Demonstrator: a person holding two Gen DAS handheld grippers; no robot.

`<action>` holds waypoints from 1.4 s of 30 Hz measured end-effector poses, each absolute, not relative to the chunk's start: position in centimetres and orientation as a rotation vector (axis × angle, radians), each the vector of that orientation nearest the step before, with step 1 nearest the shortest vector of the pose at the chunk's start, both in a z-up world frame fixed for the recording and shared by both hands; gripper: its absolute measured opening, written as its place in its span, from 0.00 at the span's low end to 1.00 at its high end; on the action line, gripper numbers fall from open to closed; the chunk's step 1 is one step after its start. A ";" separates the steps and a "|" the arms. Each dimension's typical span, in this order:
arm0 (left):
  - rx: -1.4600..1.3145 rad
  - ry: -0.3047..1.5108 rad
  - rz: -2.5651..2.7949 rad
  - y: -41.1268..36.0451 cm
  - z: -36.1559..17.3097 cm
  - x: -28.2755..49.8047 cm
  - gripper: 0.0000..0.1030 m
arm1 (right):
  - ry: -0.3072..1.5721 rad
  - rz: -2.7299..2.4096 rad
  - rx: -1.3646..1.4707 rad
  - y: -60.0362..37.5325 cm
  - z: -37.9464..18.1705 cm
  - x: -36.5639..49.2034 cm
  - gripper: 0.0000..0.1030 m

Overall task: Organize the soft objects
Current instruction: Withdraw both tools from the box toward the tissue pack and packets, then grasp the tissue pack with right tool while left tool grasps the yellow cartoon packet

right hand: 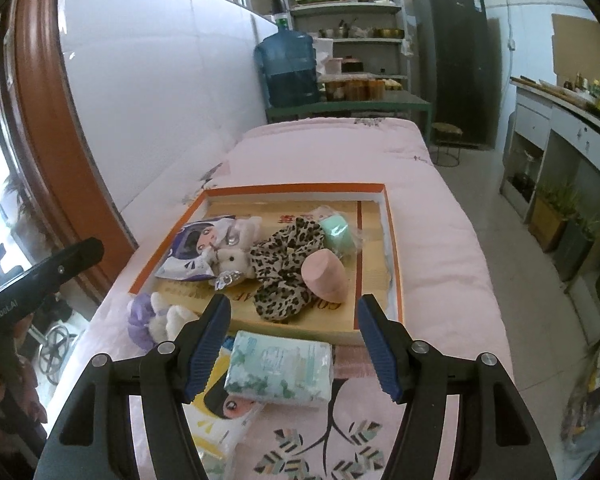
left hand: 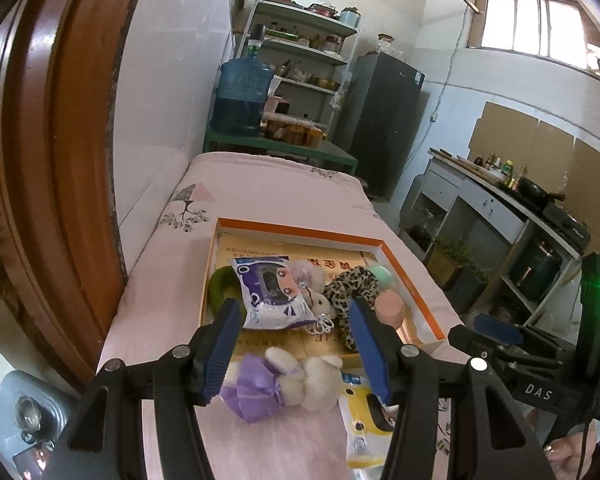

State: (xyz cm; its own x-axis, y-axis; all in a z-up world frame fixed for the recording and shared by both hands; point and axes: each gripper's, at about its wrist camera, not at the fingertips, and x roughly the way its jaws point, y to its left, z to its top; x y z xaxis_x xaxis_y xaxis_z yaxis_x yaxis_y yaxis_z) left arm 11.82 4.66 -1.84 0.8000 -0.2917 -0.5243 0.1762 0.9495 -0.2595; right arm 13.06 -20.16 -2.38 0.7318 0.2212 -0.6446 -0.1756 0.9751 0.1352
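bear (left hand: 320,380): fuzzy plush | tissue pack (right hand: 280,368): glossy plastic | tray (right hand: 380,200): matt cardboard

Each black hand-held gripper (left hand: 294,344) carries ribbed blue pads (right hand: 208,346) and silver screws.

Leopard-print scrunchie (right hand: 286,268) (orange-rimmed, perhaps yellow, box (right hand: 398,272))

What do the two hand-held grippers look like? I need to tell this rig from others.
Both are black plastic. The left hand-held gripper and right hand-held gripper each have two angled arms with silver pivot bolts and ribbed blue pads on the fingers. The right one's body carries white lettering "DAS" and a green light; the left one's handle reads "GenRobot.AI".
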 end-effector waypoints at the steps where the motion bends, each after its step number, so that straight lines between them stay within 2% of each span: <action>1: -0.205 0.592 -0.256 4.7 -1.8 11.6 0.54 | 0.715 0.218 0.065 -20.2 -2.2 12.8 0.65; 11: -0.227 0.616 -0.284 4.8 -3.0 9.6 0.54 | 0.724 0.214 0.045 -20.1 -2.7 10.3 0.65; 25: -0.260 0.670 -0.304 4.9 -5.5 7.6 0.54 | 0.846 0.180 -0.030 -20.3 -8.7 8.7 0.65; 37: -0.294 0.701 -0.314 5.4 -6.4 7.8 0.54 | 0.829 0.176 -0.375 -16.3 -11.7 10.5 0.65; 42: -0.282 0.753 -0.362 4.3 -7.5 8.4 0.54 | 0.761 0.170 -0.540 -14.4 -12.1 11.7 0.65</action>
State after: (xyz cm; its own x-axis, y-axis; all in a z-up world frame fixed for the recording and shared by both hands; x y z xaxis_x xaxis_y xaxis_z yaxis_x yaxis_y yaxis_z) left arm 8.36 4.32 -7.51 0.6729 -0.4167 -0.6112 0.2177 0.9012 -0.3747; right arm 11.72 -14.40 -12.06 0.7178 -0.0447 -0.6948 -0.3362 0.8516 -0.4021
